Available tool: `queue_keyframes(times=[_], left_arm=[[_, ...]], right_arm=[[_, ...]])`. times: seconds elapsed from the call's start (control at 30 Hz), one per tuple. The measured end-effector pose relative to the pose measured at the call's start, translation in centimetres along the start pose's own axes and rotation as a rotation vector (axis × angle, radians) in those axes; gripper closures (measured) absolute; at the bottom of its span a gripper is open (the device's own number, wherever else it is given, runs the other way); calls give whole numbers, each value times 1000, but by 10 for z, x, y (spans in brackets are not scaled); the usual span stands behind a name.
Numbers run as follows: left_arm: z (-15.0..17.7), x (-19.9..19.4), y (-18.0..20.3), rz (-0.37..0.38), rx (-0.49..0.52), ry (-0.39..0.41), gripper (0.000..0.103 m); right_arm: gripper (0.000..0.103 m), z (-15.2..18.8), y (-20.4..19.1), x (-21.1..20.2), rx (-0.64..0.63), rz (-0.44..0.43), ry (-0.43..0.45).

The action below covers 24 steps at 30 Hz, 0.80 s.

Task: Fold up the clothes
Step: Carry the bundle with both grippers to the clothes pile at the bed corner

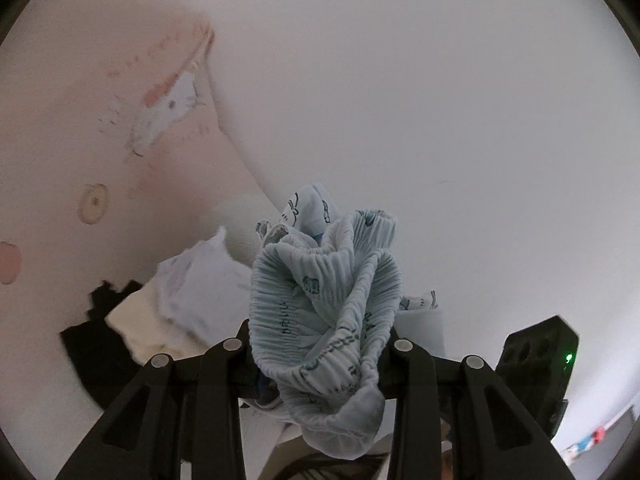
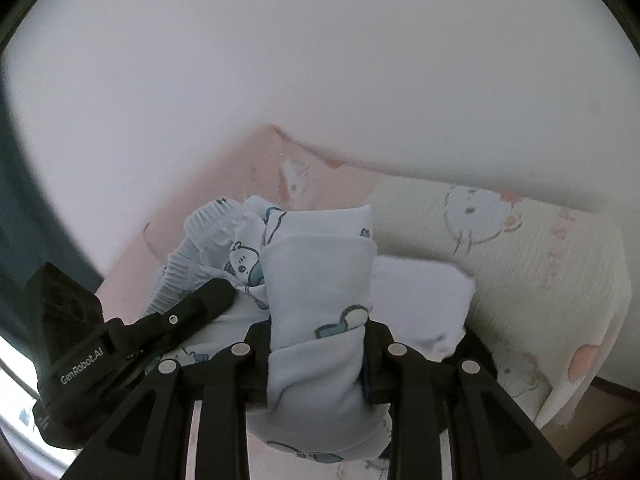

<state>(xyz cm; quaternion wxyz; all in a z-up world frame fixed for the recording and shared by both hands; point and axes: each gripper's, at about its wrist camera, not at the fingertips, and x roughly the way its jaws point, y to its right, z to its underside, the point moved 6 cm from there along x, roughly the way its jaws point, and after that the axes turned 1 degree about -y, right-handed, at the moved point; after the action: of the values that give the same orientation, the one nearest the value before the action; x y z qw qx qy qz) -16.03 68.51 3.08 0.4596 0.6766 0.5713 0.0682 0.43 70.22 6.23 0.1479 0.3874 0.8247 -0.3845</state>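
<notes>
The garment [image 1: 324, 292], pale blue with small cartoon prints, hangs bunched in the air between the two grippers, clear of the bed. The left gripper [image 1: 320, 344] has its jaws closed partway on the ribbed elastic waistband, which puffs up in ruffles above the fingers. The right gripper [image 2: 318, 344] is likewise clamped on a smooth, doubled-over part of the same cloth, a thick wad filling the gap. In the right view the left gripper sits just beside it, to the left, so both holds are close together and the cloth between them is slack. I judge the next move turns on drawing the hands apart along the waistband to stretch it flat. Behind lie a pink sheet [image 1: 60, 152], a cream pillow [image 2: 540, 248] and a clothes pile [image 1: 168, 304].
</notes>
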Motion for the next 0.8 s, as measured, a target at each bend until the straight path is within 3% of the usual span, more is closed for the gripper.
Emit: queue_keyframes(times=[0.2,0.4,0.67,0.8], left_arm=[[-24,37,-7,9,41,-58,72],[-37,62,-24,19,17,-86,72],[-35,91,-60,82,-132,-154,71],[-16,109,-87,24,-149,-212,69]], right_arm=[[73,-28,28,27,103,-16,-10],[73,-39,45,54,144,-18,-23],[71,-43,65,87,171,-28,-55],[67,-28,84,103,180,51,-133]])
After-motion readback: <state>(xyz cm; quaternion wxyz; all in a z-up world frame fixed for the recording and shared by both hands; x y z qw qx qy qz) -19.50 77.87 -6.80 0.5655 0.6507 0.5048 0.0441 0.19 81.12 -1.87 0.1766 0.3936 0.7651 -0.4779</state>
